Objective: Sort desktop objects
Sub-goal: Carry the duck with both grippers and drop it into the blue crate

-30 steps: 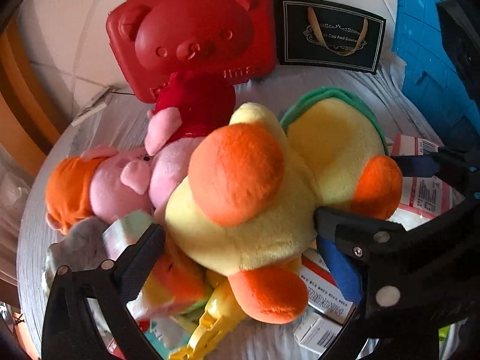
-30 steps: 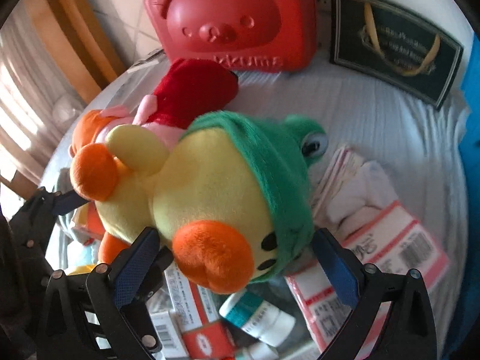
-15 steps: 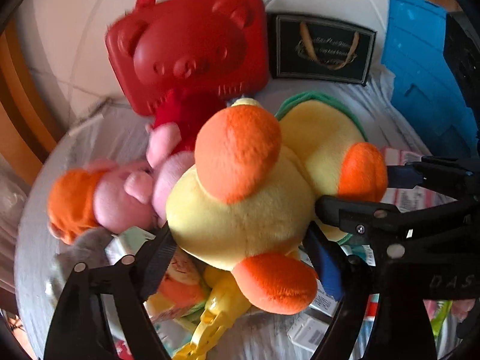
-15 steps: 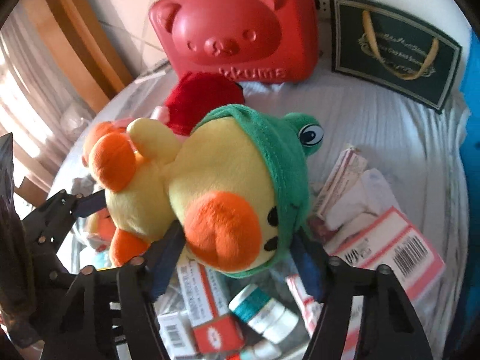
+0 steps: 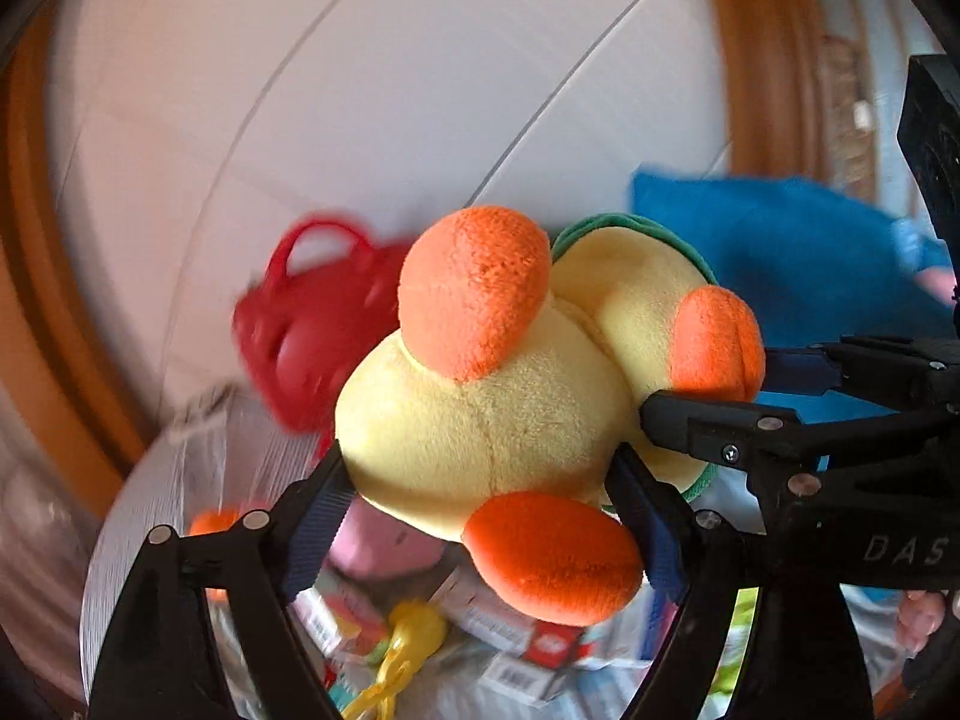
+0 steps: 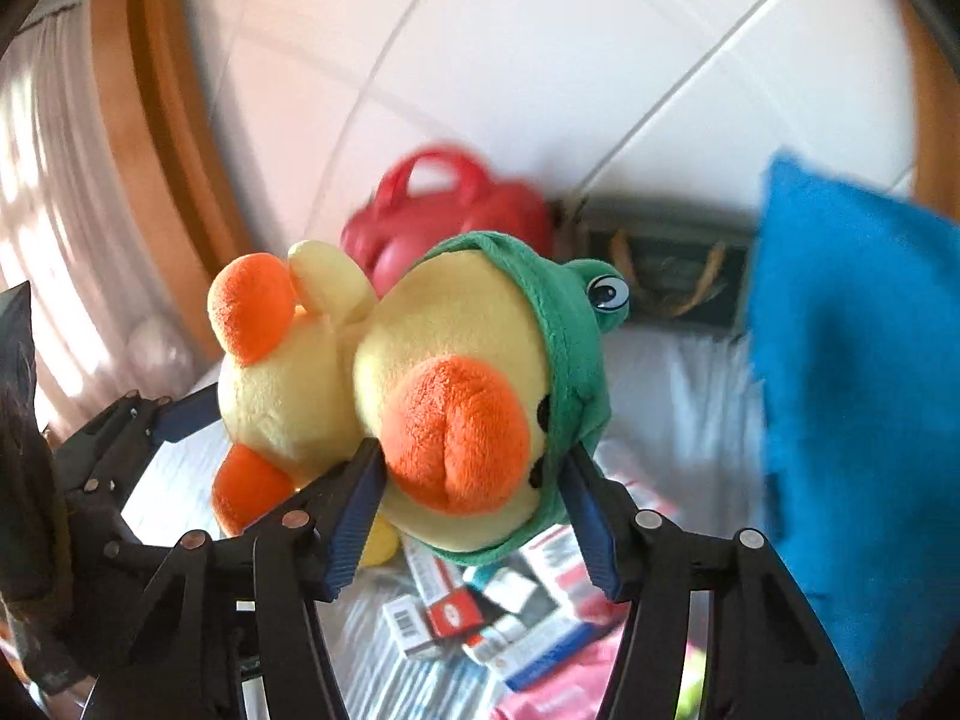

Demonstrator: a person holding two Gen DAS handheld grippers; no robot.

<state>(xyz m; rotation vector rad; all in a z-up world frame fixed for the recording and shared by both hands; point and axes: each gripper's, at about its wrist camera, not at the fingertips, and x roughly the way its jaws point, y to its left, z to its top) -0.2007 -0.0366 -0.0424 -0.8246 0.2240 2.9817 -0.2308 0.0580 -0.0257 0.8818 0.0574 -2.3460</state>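
Observation:
A yellow duck plush [image 5: 480, 420] with orange feet, an orange beak and a green frog hood hangs lifted above the cluttered table. My left gripper [image 5: 480, 468] is shut on its round body, blue pads pressed into both sides. In the right wrist view my right gripper [image 6: 474, 459] clamps the duck's head [image 6: 456, 360] just below the beak, its jaws still closing on the soft fabric. The left gripper [image 6: 150, 414] shows at the left of that view, behind the duck's body.
A red bear-shaped case [image 6: 444, 204] and a dark gift bag [image 6: 666, 276] stand against the white tiled wall. A blue panel [image 6: 852, 390] rises close on the right. Below lie several medicine boxes [image 6: 444, 612], a pink plush [image 5: 384, 540] and a yellow toy [image 5: 408, 636].
Both grippers closed on the duck plush and carried it upward off the pile. The table and red case have dropped lower in both views, and more wall shows.

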